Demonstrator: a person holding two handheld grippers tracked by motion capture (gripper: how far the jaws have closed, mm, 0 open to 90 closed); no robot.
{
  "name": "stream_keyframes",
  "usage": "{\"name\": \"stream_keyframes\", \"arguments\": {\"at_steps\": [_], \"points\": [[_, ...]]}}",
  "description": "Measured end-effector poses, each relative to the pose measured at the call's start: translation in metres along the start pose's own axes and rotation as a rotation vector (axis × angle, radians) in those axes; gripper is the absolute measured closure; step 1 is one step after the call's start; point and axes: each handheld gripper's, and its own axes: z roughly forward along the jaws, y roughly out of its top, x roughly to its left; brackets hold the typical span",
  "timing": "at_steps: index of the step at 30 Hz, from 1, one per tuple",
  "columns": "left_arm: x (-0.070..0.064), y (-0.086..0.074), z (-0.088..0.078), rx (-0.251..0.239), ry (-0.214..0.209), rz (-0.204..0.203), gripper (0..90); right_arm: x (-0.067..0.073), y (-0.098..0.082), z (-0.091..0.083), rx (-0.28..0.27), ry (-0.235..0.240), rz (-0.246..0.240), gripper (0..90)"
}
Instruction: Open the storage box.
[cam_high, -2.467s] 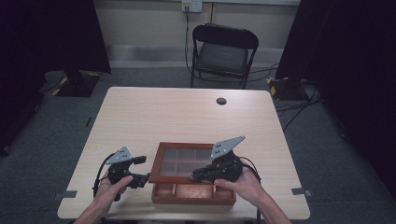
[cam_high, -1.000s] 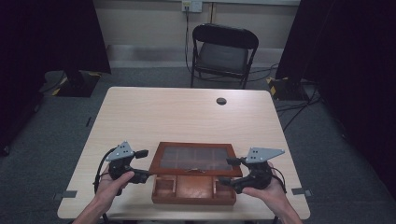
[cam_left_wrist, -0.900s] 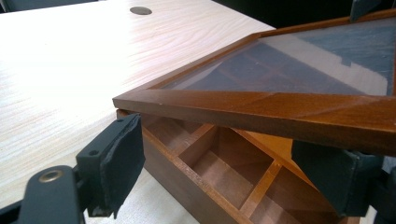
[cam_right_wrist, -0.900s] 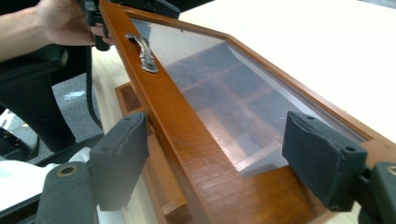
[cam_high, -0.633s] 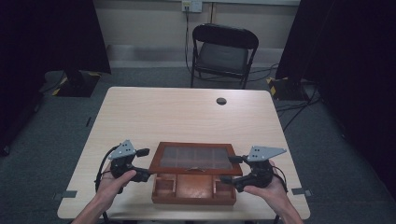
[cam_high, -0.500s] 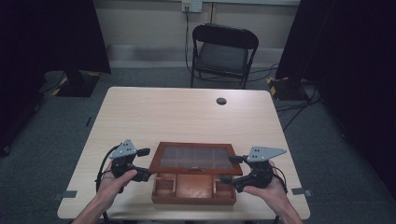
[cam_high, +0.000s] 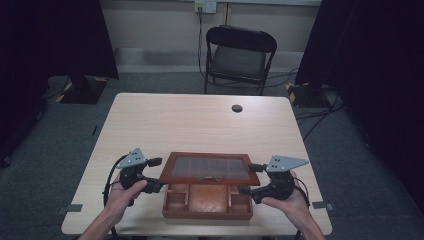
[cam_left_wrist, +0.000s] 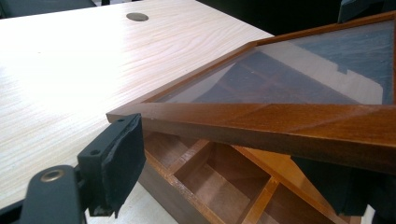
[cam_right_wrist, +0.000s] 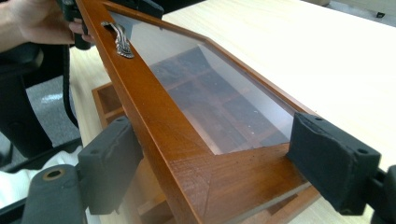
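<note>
I've got the glass lid (cam_high: 210, 169) half up, each hand-held gripper, left (cam_high: 150, 175) and right (cam_high: 248, 178), gaping wide around a corner. Lifting both evenly seems key, or the box (cam_high: 207, 200) skids.

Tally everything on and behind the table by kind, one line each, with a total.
Wooden box with glass lid: 1
Grippers, left and right: 2
Table: 1
Chair: 1
Total: 5
</note>
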Motion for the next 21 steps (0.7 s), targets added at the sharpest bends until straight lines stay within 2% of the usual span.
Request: {"name": "stream_keyframes", "arguments": {"at_steps": [11,16,21], "points": [[0.005,0.010,0.005,0.005,0.006,-0.020,15.7,-0.012,0.008,0.004,-0.012,0.010,0.020,21.0],[0.007,0.014,0.005,0.010,-0.001,-0.022,16.0,-0.014,0.009,0.004,-0.038,-0.003,0.030,24.2],[0.009,0.017,0.009,0.011,-0.017,-0.027,20.5,-0.019,0.010,0.004,-0.044,-0.021,0.040,27.1]]}}
